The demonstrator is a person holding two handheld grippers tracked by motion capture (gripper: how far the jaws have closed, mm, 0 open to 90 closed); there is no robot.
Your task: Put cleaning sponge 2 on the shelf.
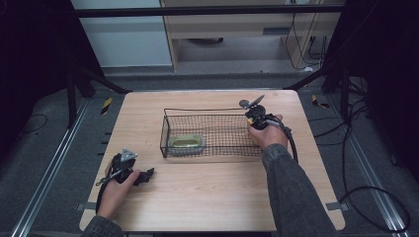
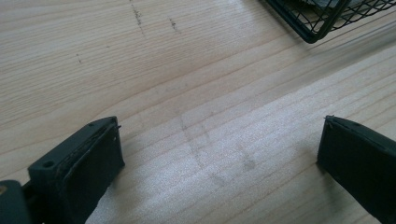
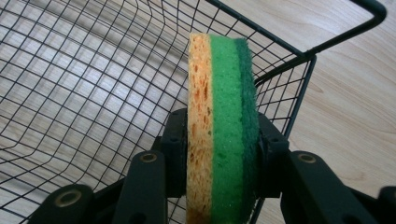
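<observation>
Sponge [image 3: 223, 126], layered orange, light green and dark green, stands on edge clamped between the jaws of the right tool [image 3: 223, 154]; the pads press on both of its broad faces. In the right gripper view it sits over the black wire basket [image 3: 93, 93], close to one corner of the rim, with mesh wall behind and to the left and bare tabletop [image 3: 355, 116] to the right.

High view: right tool [image 1: 255, 116] is at the basket's right end, near the far corner, with the person's right hand [image 1: 269, 134] resting against the right wall. Basket [image 1: 212, 111] sits near the middle of the tabletop [image 1: 207, 192], long side across. A yellow-green sponge-like item [image 1: 187, 142] lies inside at the left end, close to the near-left corner, well apart from the right tool. The basket's rim and mesh walls stand between the held sponge and the floor of the basket only at the corner; the middle of the basket is open.

Left tool [image 1: 143, 176] rests low near the front left of the tabletop, held in the left hand [image 1: 116, 190], well apart from the basket. Left gripper view: its jaws stand wide apart with only bare wood between them; a basket corner [image 2: 322, 21] shows at the upper right.
</observation>
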